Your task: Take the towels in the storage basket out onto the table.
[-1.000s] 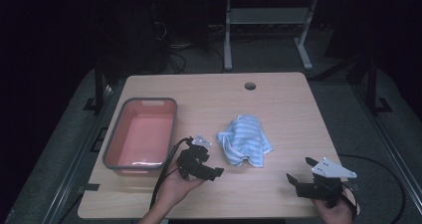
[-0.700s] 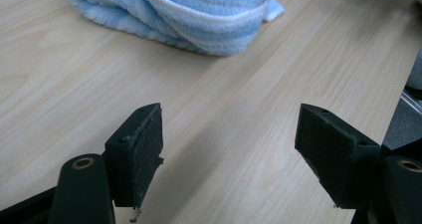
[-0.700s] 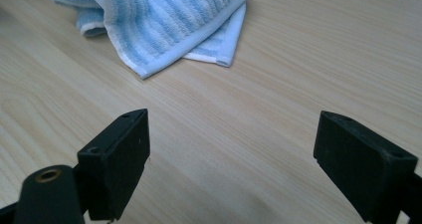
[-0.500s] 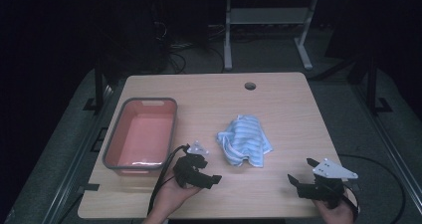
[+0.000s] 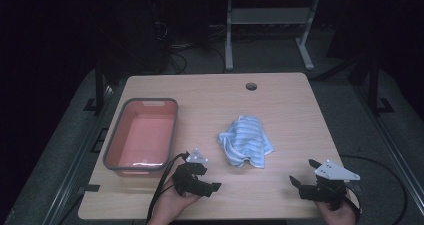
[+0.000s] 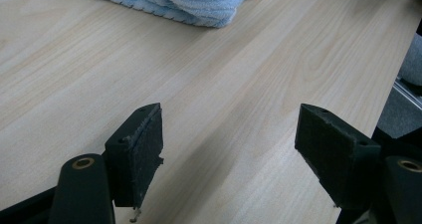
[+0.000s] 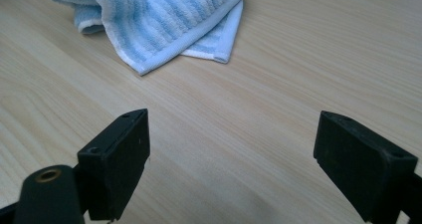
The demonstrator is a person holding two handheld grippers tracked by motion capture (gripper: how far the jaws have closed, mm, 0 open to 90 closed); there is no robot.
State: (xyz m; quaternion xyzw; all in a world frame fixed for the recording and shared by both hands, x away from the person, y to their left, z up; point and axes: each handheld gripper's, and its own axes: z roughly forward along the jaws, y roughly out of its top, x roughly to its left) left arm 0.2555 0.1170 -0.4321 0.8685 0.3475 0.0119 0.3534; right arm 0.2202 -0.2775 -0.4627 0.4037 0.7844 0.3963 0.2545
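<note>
Crumpled blue-and-white striped terry towel (image 5: 245, 148) lay near the middle of the pale wood-grain worktop (image 5: 280, 105), a little toward the person's side, touching neither gripper. To its left, well apart from it, sat a rectangular grey-rimmed tub with a pink inside (image 5: 142, 135), its long side running away from the person.

The left gripper (image 5: 209, 181) was held low over the near edge of the worktop, just in front of the tub's near right corner. The left hand (image 5: 172, 205) came up from the bottom edge and cupped the black body from below, with its cable (image 5: 162, 190) looping back along the forearm. The gripper pointed to the right, toward the bare wood just in front of the towel. In the left gripper view its two black fingers (image 6: 139, 157) stood spread wide with only bare wood between them, and the towel's folded edge (image 6: 169, 0) lay beyond them at the top.

The right gripper (image 5: 304, 174) was held near the worktop's near right corner, the grey three-cornered plate (image 5: 336, 170) on top, and the right hand (image 5: 337, 212) gripped it from behind and below. It pointed to the left and slightly away from the person, toward the towel. In the right gripper view its fingers (image 7: 119, 159) were likewise spread wide and held nothing, and the towel's hemmed corner (image 7: 164, 30) lay ahead and to the left.
</note>
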